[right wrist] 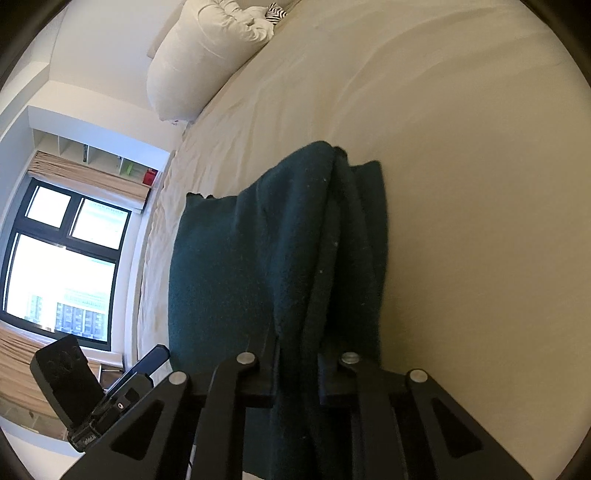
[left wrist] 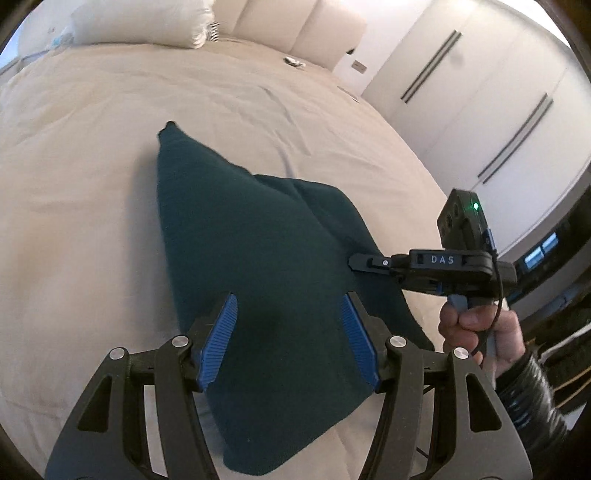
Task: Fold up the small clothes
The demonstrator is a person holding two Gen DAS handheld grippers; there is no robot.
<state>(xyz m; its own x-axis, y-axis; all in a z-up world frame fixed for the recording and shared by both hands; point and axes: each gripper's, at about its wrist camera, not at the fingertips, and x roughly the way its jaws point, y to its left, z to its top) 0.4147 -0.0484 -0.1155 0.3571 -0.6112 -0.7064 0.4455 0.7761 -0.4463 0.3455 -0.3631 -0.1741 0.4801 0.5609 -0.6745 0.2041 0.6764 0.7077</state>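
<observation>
Left wrist view: bed [left wrist: 92,155] with a cream cover fills most of the frame, padded headboard [left wrist: 295,26] and white pillow [left wrist: 144,22] at its far end, white wardrobe doors [left wrist: 480,92] to the right. Dark green garment [left wrist: 258,258] lies partly spread on the cover, one corner peaking up at the far side, its right edge lifted. Left gripper [left wrist: 290,339] hovers over the near part of the cloth, jaws released, blue pads [left wrist: 221,339] apart with nothing pinched. Right gripper [left wrist: 356,263], held by a hand [left wrist: 476,332], has its jaws clenched on the garment's right edge. Right wrist view: bunched folds of the cloth run between the closed jaws; window [right wrist: 62,266] at left.
</observation>
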